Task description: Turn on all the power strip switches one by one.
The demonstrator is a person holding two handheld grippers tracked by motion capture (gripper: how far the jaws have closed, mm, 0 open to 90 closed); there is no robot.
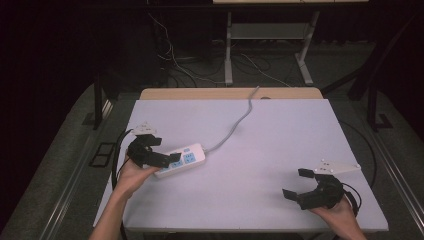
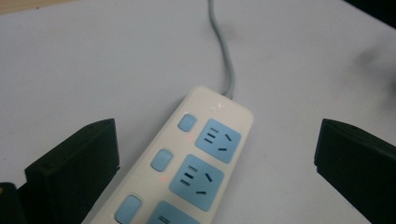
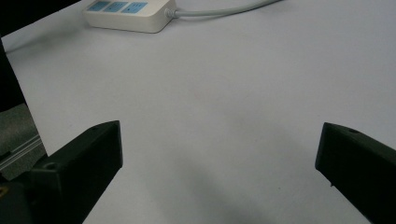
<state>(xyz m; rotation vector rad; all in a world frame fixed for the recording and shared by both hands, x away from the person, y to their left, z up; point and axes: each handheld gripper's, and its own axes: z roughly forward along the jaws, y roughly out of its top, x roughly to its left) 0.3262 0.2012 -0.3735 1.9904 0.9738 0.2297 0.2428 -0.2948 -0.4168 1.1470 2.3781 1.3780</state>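
So, my left tool (image 1: 172, 159) sits at the lower left of the high view with its jaws spread wide, right over the near end of the power strip (image 1: 184, 158). In the left gripper view the strip (image 2: 187, 168) runs up the middle of the frame between the two black jaws, and neither one is pressing on it, so nothing is gripped. The strip lies flat on the worktop (image 1: 260, 150), left of centre, with its grey cord (image 1: 235, 127) snaking toward the far edge. Small red lights glow next to two of the blue switches (image 2: 163, 159), so I'd guess those are on.

My right tool (image 1: 295, 182) is at the lower right, jaws wide apart too, holding nothing, well apart from the strip. From its own view the strip (image 3: 128, 14) is just a white block at the top left.

For working the strip, I'd say the trick is to come down straight and square to its long sides, so the body doesn't skid or swivel on the smooth top. Keeping clear of the switches makes sense too.

Hard to tell: the strip's near end is cut off at the bottom of the left gripper view and covered by my tool from above, so I can't count the sockets. Where the cord ends up past the worktop edge is lost in the dark.
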